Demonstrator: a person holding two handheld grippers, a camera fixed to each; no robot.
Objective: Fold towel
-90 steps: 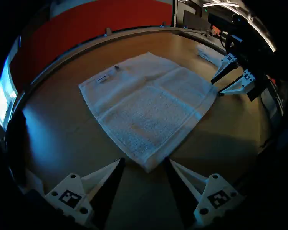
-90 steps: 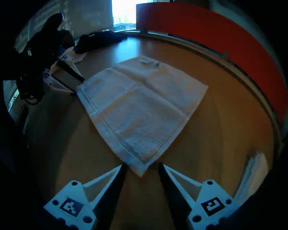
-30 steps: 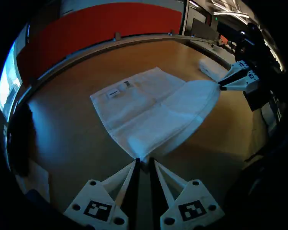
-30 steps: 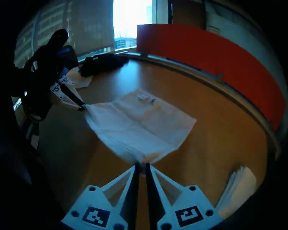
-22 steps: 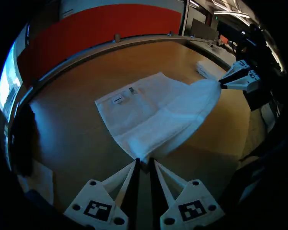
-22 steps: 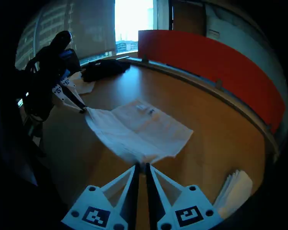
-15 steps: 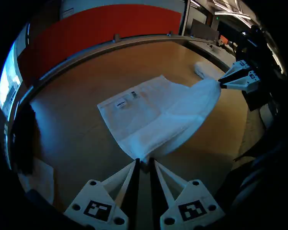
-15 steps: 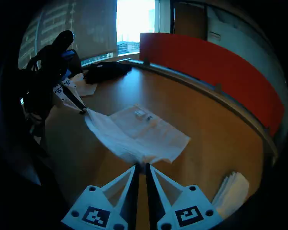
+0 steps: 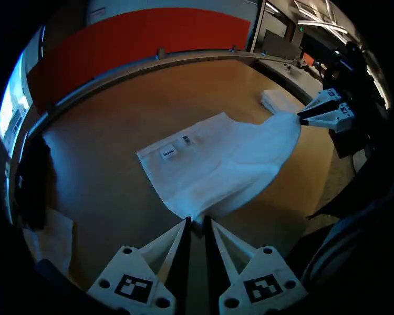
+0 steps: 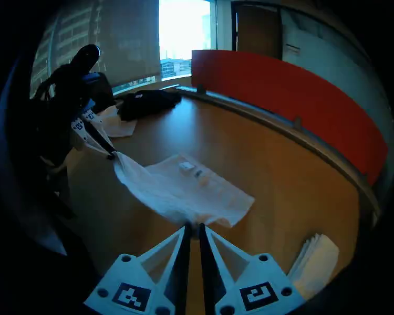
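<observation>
Lifted higher now, the white towel [image 9: 223,157] sags between the left gripper [image 9: 197,224] and right gripper [image 10: 192,228], both jaws clamped on its near corners; its tagged half lies centrally on the table [image 9: 102,121], clear of edges

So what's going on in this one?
A person is folding a white towel on a wooden table, with a tool in each hand. The left tool and the right tool are each shut on a near corner of the towel. That edge is lifted off the table and hangs between them, while the far part, the one with the tags, lies flat. The fold is not yet laid down.
</observation>
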